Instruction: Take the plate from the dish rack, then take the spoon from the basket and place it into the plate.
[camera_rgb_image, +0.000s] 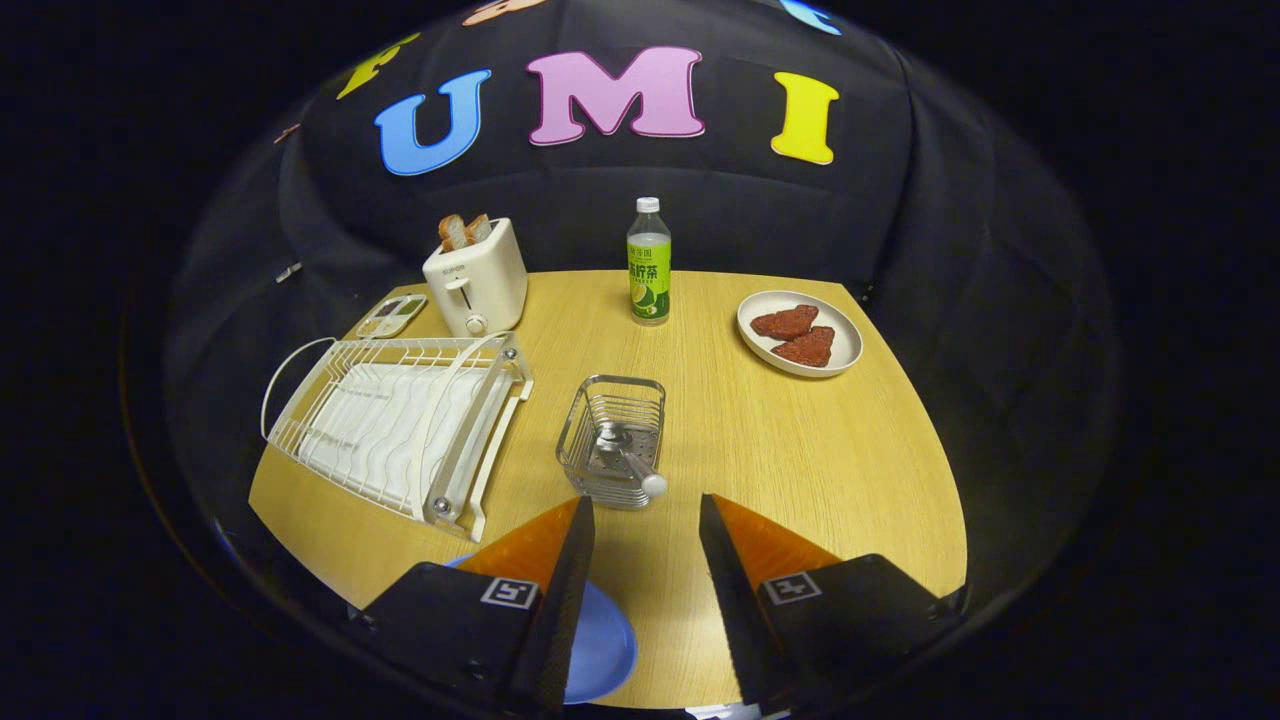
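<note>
1. Two fingers of the gripper (645, 515) stood apart, with nothing between them, above the wooden table (800, 450).
2. The blue plate (600, 650) lay flat on the table, partly hidden under the left finger, well apart from the dish rack (395, 435).
3. The spoon (630, 462) rested in the wire basket (612, 440), its handle end leaning over the near rim, just ahead of the fingertips.
4. A toaster (477, 277) holding bread, a bottle (648, 262), and a white plate (799, 332) with two red pieces stood beyond the basket.
</note>
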